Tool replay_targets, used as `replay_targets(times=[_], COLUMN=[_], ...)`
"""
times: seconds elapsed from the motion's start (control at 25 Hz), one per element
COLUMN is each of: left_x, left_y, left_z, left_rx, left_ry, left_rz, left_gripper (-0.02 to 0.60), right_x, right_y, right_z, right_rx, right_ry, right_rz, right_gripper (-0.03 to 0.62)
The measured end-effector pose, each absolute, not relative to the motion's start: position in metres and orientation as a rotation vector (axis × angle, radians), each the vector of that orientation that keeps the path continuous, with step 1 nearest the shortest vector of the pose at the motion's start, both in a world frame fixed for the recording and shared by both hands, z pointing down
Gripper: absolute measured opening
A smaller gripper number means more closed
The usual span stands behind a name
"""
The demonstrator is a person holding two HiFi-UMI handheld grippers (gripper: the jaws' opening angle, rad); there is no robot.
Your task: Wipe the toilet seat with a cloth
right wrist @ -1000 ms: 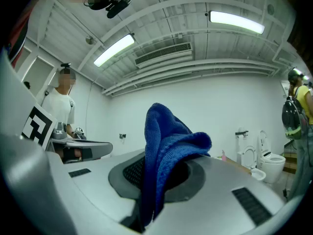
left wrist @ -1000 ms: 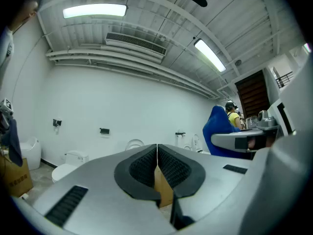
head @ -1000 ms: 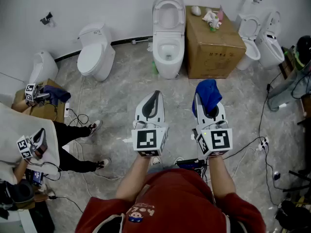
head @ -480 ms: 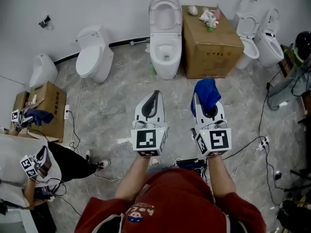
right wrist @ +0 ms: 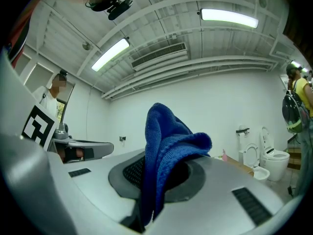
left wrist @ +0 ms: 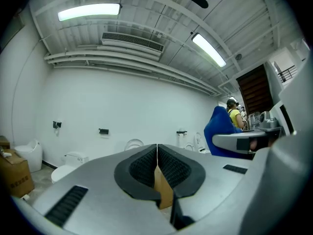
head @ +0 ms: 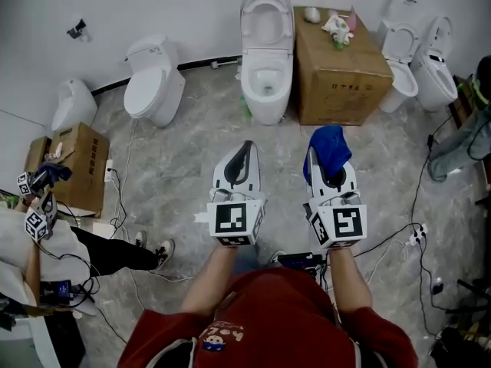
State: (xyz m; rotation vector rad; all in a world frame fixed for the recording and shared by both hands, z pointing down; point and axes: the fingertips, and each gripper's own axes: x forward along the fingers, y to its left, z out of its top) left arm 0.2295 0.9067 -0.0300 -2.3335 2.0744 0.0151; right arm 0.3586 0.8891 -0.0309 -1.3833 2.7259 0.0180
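A white toilet (head: 266, 52) stands at the far wall with its lid up and its seat (head: 265, 92) well ahead of both tongs. A cardboard box (head: 337, 67) sits just beside it. The left tongs (head: 244, 156) are closed on nothing. The right tongs (head: 325, 163) pinch a bunched blue cloth (head: 330, 146).

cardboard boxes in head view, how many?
2. One cardboard box stands against the wall, right of the open toilet. The other sits on the floor at far left. Clutter at the frame edges could hide more.
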Motion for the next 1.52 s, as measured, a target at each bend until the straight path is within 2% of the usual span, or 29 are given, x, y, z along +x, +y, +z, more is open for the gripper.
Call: replay_targets(times=[0.4, 0.88, 1.24, 1.52], left_x=[0.170, 0.053, 0.026, 0.022], left_y=[0.811, 0.667, 0.574, 0.457], left_z=[-0.022, -0.027, -0.017, -0.009], left_rx=[-2.346, -2.411, -2.416, -2.391], left_ry=[2.071, 2.022, 2.008, 2.033], left_rz=[0.053, 0.051, 0.045, 0.041], left_gripper=[0.020, 0.020, 0.020, 0.020], right_x=[0.305, 0.190, 0.160, 0.155], right_y=[0.800, 0.652, 0.562, 0.441], right_z=[-0.019, -0.022, -0.013, -0.005], right_rx=[-1.434, -1.523, -1.533, -1.508], right_ry=[2.736, 2.716, 2.702, 2.700], right_rz=[0.022, 0.013, 0.001, 0.003], right_gripper=[0.057, 0.057, 0.057, 0.057])
